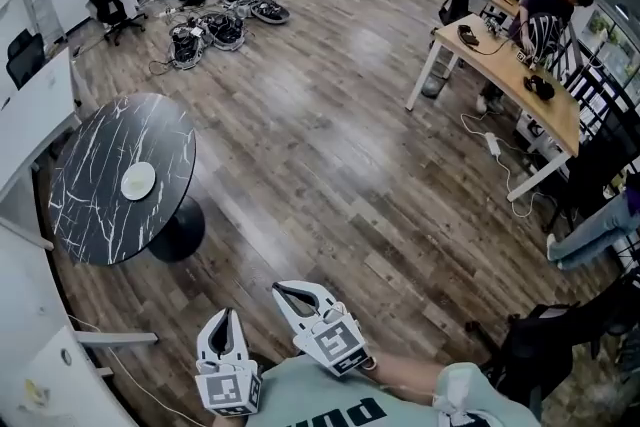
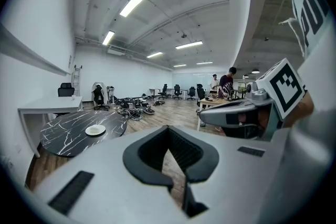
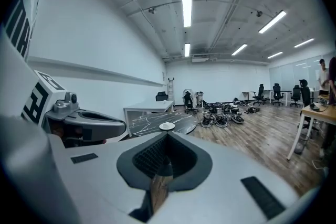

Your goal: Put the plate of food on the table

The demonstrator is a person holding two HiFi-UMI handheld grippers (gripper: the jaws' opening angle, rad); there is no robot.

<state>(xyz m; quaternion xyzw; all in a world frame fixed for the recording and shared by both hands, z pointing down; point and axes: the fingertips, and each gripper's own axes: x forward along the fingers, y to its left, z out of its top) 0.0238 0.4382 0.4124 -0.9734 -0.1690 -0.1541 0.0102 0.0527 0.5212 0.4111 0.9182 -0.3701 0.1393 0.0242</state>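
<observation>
A white plate (image 1: 138, 180) lies on a round black marble table (image 1: 100, 215) at the left of the room, far from both grippers. It is too small to tell whether anything is on it. The plate (image 2: 95, 130) and table (image 2: 63, 139) show at the left of the left gripper view. The plate (image 3: 167, 126) and table (image 3: 149, 124) sit straight ahead in the right gripper view. My left gripper (image 1: 227, 313) and right gripper (image 1: 282, 289) are held close to the person's chest, side by side. Both are shut and hold nothing. The left gripper (image 2: 169, 129) and right gripper (image 3: 167, 135) have their tips together.
A white counter (image 1: 30, 105) runs along the left wall beside the table. A heap of equipment and cables (image 1: 225, 10) lies on the wood floor at the back. At the right, people stand at a wooden desk (image 1: 500, 65). A dark bag (image 1: 555, 345) lies at lower right.
</observation>
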